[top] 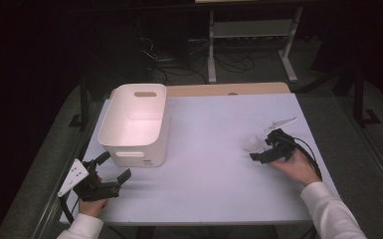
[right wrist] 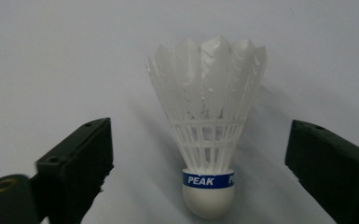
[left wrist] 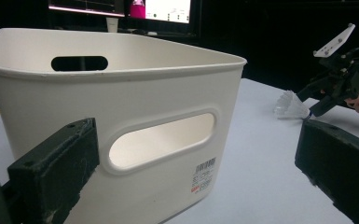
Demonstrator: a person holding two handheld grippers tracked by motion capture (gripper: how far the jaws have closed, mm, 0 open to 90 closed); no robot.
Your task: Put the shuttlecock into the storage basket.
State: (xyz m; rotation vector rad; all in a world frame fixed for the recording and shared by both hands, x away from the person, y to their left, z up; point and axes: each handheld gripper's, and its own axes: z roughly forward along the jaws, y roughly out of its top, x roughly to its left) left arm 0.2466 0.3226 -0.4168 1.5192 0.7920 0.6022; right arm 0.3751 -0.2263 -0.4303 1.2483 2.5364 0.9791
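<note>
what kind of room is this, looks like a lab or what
Probably a lab or workshop set up for recording handling tasks. A dark room holds one lit table, loose cables run over the floor beneath a metal stand, and lit monitors glow behind the white bin.

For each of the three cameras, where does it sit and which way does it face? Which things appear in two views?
High view: above the person's side, looking forward and down on the table; both forearms, left gripper, right gripper.
Left gripper view: rides the left gripper, faces the white bin; own open jaws.
Right gripper view: rides the right gripper, faces the shuttlecock; own open jaws.
Shared: bin and shuttlecock show in the high and left gripper views.
</note>
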